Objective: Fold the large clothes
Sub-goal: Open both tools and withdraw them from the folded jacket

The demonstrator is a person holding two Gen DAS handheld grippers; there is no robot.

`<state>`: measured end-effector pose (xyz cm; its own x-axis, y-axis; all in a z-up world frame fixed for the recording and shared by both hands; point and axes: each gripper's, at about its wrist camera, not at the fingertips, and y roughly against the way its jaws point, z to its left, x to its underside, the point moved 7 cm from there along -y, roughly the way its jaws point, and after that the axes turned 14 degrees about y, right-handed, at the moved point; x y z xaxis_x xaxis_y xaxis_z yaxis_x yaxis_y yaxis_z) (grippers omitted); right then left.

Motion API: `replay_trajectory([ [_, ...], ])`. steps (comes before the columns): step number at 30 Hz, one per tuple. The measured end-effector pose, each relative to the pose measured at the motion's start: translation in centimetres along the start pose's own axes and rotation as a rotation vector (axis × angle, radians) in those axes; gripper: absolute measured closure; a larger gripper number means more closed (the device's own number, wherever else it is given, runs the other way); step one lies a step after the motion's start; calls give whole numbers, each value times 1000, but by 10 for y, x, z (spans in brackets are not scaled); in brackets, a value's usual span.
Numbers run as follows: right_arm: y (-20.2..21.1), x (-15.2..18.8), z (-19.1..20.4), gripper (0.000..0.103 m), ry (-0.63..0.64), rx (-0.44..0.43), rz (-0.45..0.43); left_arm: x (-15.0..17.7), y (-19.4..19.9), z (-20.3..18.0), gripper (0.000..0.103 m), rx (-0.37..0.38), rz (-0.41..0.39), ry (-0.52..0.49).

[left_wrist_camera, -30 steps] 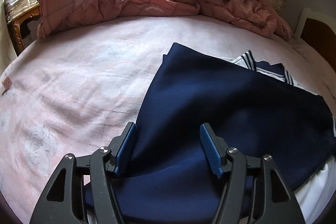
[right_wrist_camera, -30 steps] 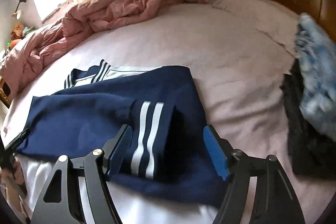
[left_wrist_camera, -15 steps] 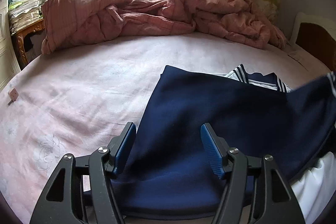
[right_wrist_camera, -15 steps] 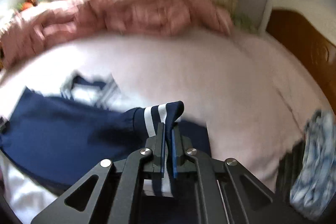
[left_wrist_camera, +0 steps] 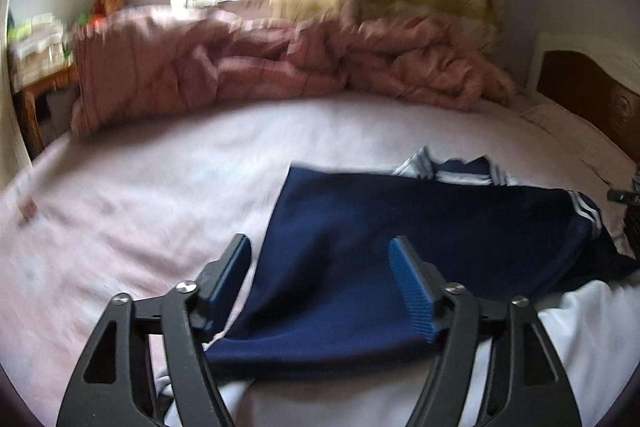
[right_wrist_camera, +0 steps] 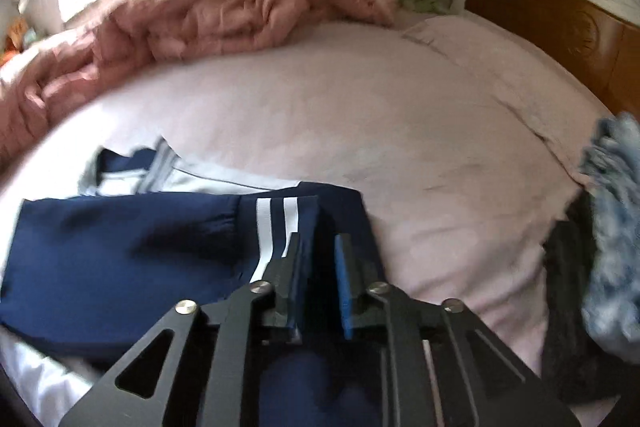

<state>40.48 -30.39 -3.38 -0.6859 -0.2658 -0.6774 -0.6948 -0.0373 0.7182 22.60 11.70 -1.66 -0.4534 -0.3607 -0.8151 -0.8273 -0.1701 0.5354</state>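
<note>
A navy and white jacket lies folded on the pink bed sheet, its white collar part toward the far side. My left gripper hovers above the jacket's near left edge, jaws wide and still opening, with no pad touching cloth. In the right wrist view the jacket fills the lower left. Its white-striped sleeve cuff rests on the navy body. My right gripper is at the cuff's edge, jaws a little apart and opening. The cuff edge stands between the pads, which no longer pinch it.
A crumpled pink quilt runs along the far side of the bed. A wooden headboard and a pink pillow are at the right. A fuzzy blue-grey garment lies over dark clothes at the right edge. A side table stands far left.
My right gripper shut on the striped cuff and lifted it; now the cuff lies on the jacket and the jaws have parted. My left gripper has risen and opened wider.
</note>
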Motion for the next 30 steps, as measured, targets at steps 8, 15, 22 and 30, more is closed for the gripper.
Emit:
replay_trajectory([
  [8,156,45,4,24,37,2,-259,-24,107,-42,2,164,-161,-12],
  [15,262,90,31,10,-6,-1,-451,-22,188,-68,1,214,-274,-56],
  [22,288,133,45,3,18,52,-439,-8,243,-78,1,248,-362,-62],
  [30,316,165,31,0,-58,49,-522,15,255,-81,1,248,-358,-72],
])
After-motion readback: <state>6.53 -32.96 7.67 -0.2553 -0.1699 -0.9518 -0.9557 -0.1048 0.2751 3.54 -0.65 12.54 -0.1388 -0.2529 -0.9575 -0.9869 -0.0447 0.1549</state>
